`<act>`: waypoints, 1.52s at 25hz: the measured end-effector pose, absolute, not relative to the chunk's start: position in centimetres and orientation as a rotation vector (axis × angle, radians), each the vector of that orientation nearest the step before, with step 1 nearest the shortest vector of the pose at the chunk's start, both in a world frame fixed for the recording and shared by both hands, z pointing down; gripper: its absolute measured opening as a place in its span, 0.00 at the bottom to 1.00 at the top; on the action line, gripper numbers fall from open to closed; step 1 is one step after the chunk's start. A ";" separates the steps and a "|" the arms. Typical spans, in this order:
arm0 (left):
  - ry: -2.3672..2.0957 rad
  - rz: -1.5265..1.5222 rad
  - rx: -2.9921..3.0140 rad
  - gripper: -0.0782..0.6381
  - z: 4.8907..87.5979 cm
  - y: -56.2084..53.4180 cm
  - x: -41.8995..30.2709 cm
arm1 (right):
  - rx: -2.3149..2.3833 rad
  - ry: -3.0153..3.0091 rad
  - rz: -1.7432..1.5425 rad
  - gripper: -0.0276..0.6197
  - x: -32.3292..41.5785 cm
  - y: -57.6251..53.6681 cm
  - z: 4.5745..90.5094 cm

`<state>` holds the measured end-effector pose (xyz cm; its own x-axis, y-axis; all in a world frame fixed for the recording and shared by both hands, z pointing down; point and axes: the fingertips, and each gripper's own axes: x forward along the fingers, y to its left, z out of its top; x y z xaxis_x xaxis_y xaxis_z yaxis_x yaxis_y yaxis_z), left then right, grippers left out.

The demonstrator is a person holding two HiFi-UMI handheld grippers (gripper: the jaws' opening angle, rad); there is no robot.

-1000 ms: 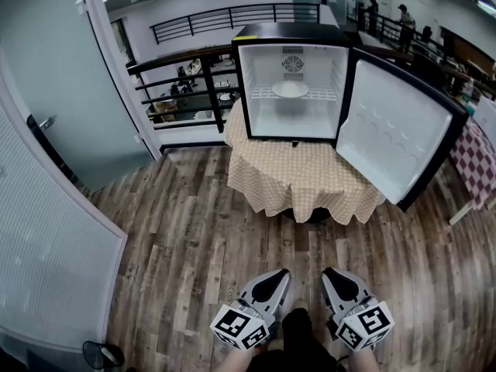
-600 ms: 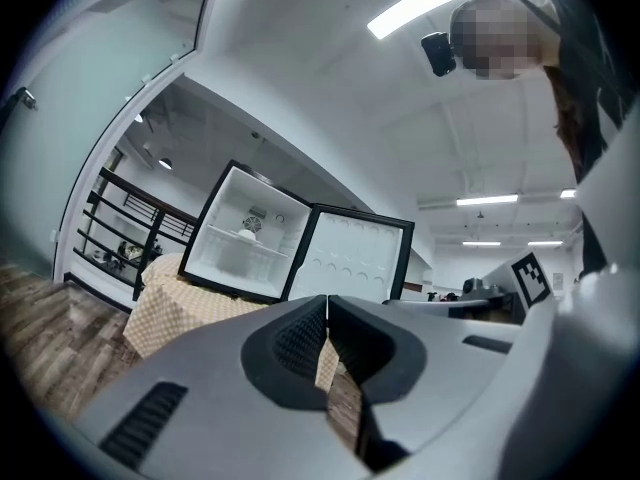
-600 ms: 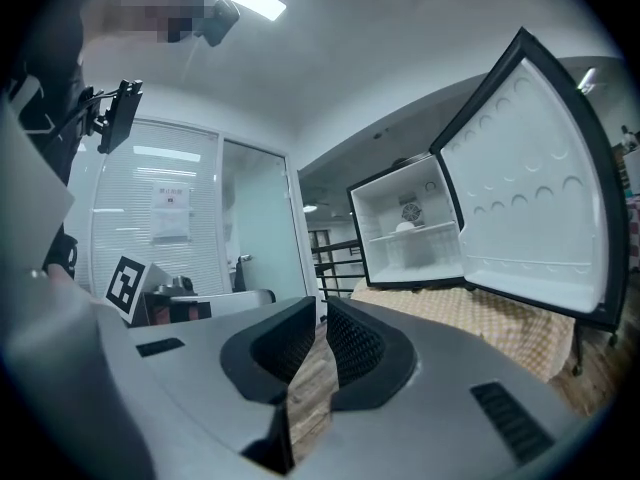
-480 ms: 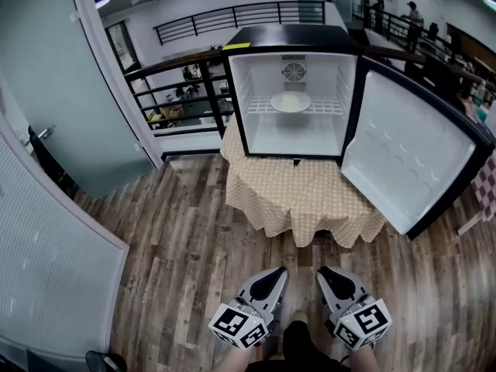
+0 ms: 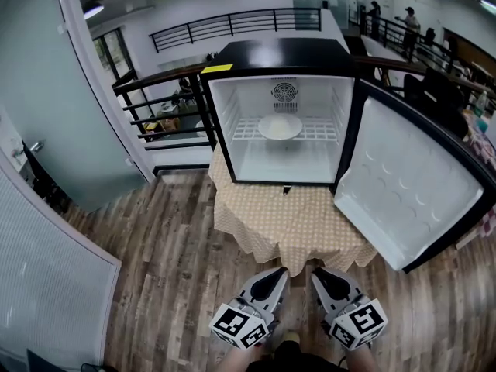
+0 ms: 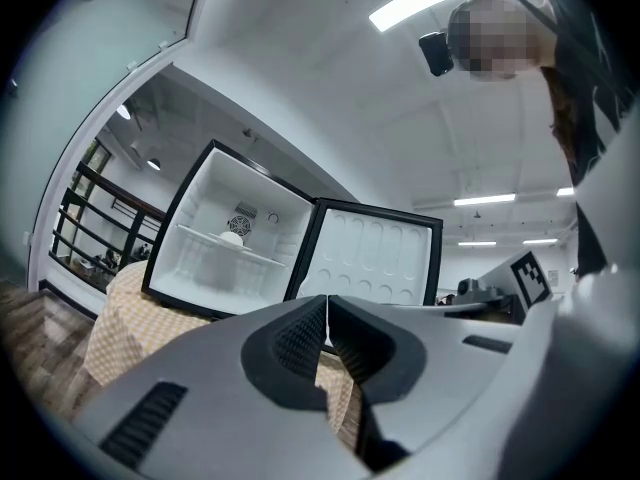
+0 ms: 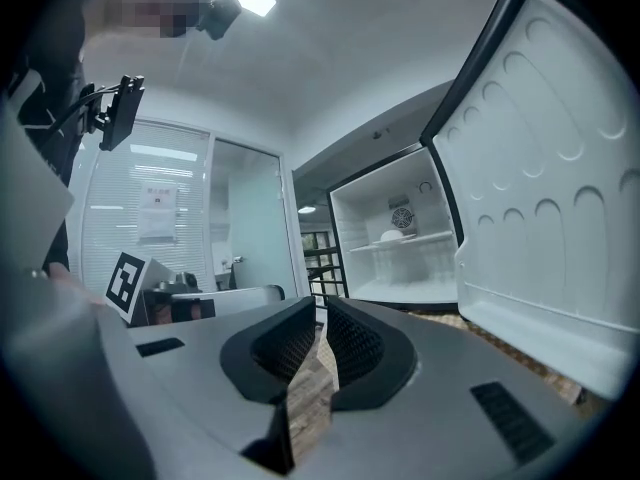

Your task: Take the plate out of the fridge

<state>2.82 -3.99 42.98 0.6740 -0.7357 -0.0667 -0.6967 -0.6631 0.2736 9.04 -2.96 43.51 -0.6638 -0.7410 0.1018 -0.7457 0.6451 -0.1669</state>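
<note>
A white plate (image 5: 280,125) lies on the wire shelf inside a small black fridge (image 5: 280,60) whose door (image 5: 411,200) swings wide to the right. The fridge stands on a table under a checked cloth (image 5: 294,227). My left gripper (image 5: 275,279) and right gripper (image 5: 322,279) hang low at the bottom of the head view, side by side above the wooden floor, well short of the fridge. Both are shut with nothing in them. In the left gripper view the plate (image 6: 235,238) is small and far beyond the closed left gripper (image 6: 327,303). The right gripper view also shows the plate (image 7: 393,235) past the right gripper (image 7: 322,313).
A black railing (image 5: 167,103) runs behind and left of the fridge. A frosted glass wall (image 5: 46,138) stands at the left. The open door reaches out past the table's right edge. Wooden floor (image 5: 178,262) lies between me and the table.
The fridge and table have drawn nearer and sit lower in the head view. Both grippers keep the same low, shut pose.
</note>
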 end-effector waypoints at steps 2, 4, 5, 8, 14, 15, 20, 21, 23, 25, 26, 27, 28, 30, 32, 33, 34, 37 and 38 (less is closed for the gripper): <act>-1.162 -0.256 2.664 0.13 42.8 -5.2 3.0 | 1.263 -2.831 0.303 0.13 9.1 -4.2 43.3; -1.178 -0.263 2.658 0.13 42.7 -6.2 2.9 | 1.243 -2.841 0.302 0.13 8.9 -5.4 43.2; -1.189 -0.266 2.651 0.13 42.7 -6.7 2.8 | 1.232 -2.847 0.303 0.13 8.7 -5.8 43.2; -1.208 -0.267 2.640 0.13 43.0 -7.7 2.8 | 1.207 -2.863 0.315 0.13 8.3 -7.1 43.4; -1.258 -0.254 2.607 0.13 43.5 -9.1 1.9 | 1.149 -2.880 0.341 0.13 7.3 -8.6 43.8; -1.263 -0.253 2.605 0.13 43.5 -9.3 1.8 | 1.143 -2.881 0.344 0.13 7.1 -8.8 43.8; -1.265 -0.257 2.592 0.13 43.8 -11.3 1.5 | 1.110 -2.877 0.350 0.13 6.2 -10.5 44.0; -1.254 -0.256 2.596 0.13 43.9 -11.8 1.6 | 1.112 -2.876 0.346 0.13 6.2 -11.0 44.0; -1.226 -0.259 2.611 0.13 43.9 -13.4 2.0 | 1.133 -2.871 0.340 0.13 6.3 -12.6 43.9; -1.206 -0.268 2.626 0.13 43.6 -15.2 2.1 | 1.164 -2.865 0.338 0.13 6.3 -14.4 43.7; -1.201 -0.274 2.631 0.13 43.4 -16.2 2.0 | 1.175 -2.862 0.338 0.13 6.2 -15.2 43.5; -1.196 -0.282 2.638 0.13 43.1 -17.2 1.8 | 1.181 -2.861 0.335 0.13 6.0 -16.1 43.3; -1.189 -0.288 2.646 0.13 42.7 -18.2 1.6 | 1.185 -2.860 0.329 0.13 5.7 -16.9 43.1; -1.174 -0.297 2.660 0.13 42.1 -20.0 1.4 | 1.196 -2.859 0.315 0.13 5.3 -18.6 42.7; -1.160 -0.305 2.664 0.13 41.9 -21.7 1.2 | 1.204 -2.858 0.307 0.13 4.8 -20.2 42.4; -1.154 -0.307 2.665 0.13 41.9 -22.5 1.0 | 1.203 -2.856 0.303 0.13 4.4 -20.9 42.3; -1.148 -0.306 2.666 0.13 42.0 -23.2 0.9 | 1.200 -2.854 0.296 0.13 4.0 -21.5 42.3; -1.127 -0.308 2.673 0.13 42.0 -25.2 0.5 | 1.201 -2.844 0.285 0.13 3.2 -23.3 42.4; -1.122 -0.311 2.677 0.13 41.9 -25.9 0.3 | 1.205 -2.841 0.285 0.13 3.0 -24.0 42.5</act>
<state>0.30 -25.85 41.91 0.6857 -0.7198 -0.1081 -0.6728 -0.6835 0.2831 3.04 -23.96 42.47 -0.6968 -0.7087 0.1103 -0.7165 0.6808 -0.1522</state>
